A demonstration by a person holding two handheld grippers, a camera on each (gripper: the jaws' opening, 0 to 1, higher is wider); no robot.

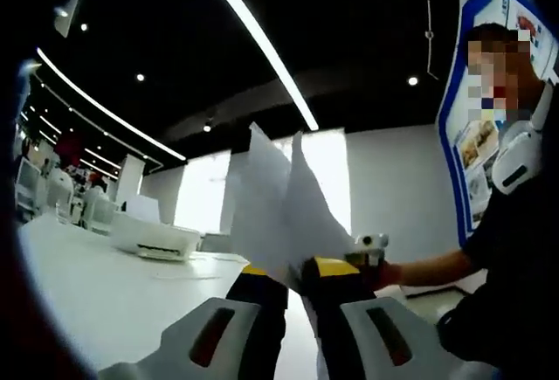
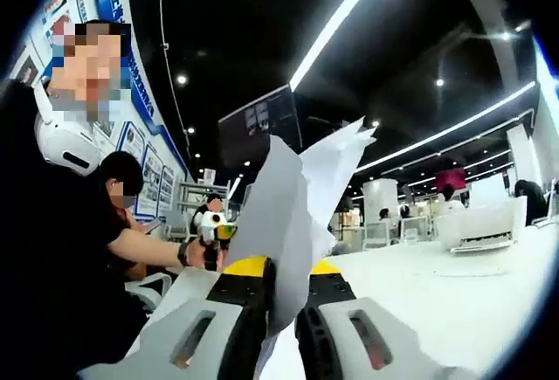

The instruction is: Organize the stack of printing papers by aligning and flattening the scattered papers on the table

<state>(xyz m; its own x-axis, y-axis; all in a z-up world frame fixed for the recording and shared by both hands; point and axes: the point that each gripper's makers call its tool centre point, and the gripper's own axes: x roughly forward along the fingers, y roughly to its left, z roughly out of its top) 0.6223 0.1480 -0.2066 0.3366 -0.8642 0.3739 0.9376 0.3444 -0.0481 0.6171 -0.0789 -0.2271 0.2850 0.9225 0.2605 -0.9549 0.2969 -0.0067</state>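
Several white printing papers [image 1: 281, 201] stand upright off the white table [image 1: 96, 293], fanned apart at the top. My left gripper [image 1: 294, 272] is shut on their lower edge, with its yellow-tipped jaws pressed to both sides of the sheets. In the right gripper view the papers [image 2: 301, 196] rise the same way between the jaws of my right gripper [image 2: 284, 268], which is shut on them. Beyond the sheets, the right gripper [image 1: 370, 245] shows small in a hand. The left gripper [image 2: 215, 228] appears small to the left of the sheets.
A white printer [image 1: 154, 237] sits on the table behind the papers and appears again as the printer [image 2: 480, 221]. A person [image 1: 511, 223] in dark clothes sits close by. More desks and people stand at the far end of the room.
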